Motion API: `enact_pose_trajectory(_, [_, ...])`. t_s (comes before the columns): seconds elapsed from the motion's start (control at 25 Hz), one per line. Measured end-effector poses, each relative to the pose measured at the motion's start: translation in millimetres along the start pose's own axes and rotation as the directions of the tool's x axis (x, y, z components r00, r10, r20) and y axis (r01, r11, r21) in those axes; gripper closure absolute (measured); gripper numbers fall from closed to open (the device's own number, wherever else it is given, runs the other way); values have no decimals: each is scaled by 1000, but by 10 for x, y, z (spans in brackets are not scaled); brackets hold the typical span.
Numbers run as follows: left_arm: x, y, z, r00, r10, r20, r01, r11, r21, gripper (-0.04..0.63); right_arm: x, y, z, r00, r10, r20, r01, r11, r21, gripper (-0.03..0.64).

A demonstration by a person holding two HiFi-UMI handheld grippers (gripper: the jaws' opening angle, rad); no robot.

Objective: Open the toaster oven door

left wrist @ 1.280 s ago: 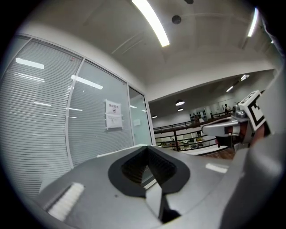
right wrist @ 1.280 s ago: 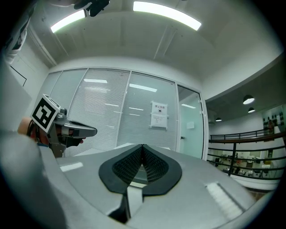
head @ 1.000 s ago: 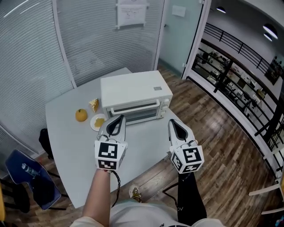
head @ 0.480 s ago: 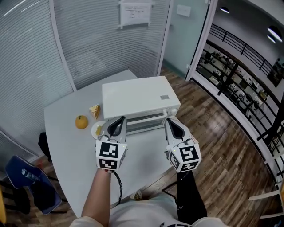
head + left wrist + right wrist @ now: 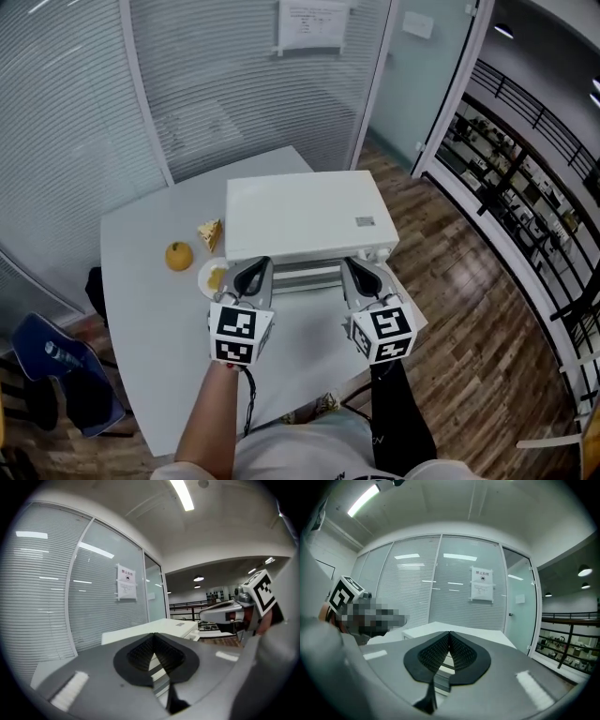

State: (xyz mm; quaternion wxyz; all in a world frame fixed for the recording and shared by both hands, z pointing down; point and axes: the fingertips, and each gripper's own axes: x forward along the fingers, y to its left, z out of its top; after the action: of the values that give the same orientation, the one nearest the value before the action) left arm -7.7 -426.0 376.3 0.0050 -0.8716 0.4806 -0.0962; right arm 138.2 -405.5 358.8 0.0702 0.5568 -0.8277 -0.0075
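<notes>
Tongs on the left [image 5: 153, 637] are clenched, the tips meet and nothing is between them. The right tongs [image 5: 449, 634] are the same, closed on nothing. Both hover side by side just in front of the oven [image 5: 305, 214], one near each end of its door [image 5: 306, 274]; as far as I can tell, neither touches it.

The oven is a white box in the middle of the grey desk [image 5: 150, 319], with its door shut and turned toward the person. I judge the door to be stiff, probably hinged at the bottom, so it should swing down and forward when pulled. The bar along its upper edge is the place to take hold of; it looks smooth and may slip. The oven seems rather light and could slide on the desk, so one gripper may have to steady it. To its left lie a plate [image 5: 210, 278], an orange [image 5: 178, 255] and a cake slice [image 5: 212, 231].
</notes>
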Motion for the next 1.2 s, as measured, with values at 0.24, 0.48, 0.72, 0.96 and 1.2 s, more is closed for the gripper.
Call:
enact_pose_trajectory(0.24, [159, -8, -331, 997, 23, -75, -27, 999, -46, 538, 257, -37, -312, 995, 42, -86, -42, 999, 0, 614])
enact_pose_trajectory(0.48, [331, -37, -569, 989, 36, -143, -45, 997, -63, 538, 443, -139, -616, 982, 60, -178, -60, 998, 10, 614])
enact_pose_trajectory(0.72, [440, -30, -808, 976, 42, -211, -62, 994, -86, 538, 622, -164, -894, 956, 73, -284, -72, 997, 16, 614])
enact_pose_trajectory(0.96, [486, 21, -826, 975, 67, -213, -94, 989, -118, 538, 707, -209, -943, 933, 27, -358, -44, 998, -39, 615])
enact_pose_trajectory(1.2, [490, 45, -836, 973, 78, -216, -108, 986, -130, 539, 710, -215, -962, 921, 29, -389, -37, 999, -13, 615])
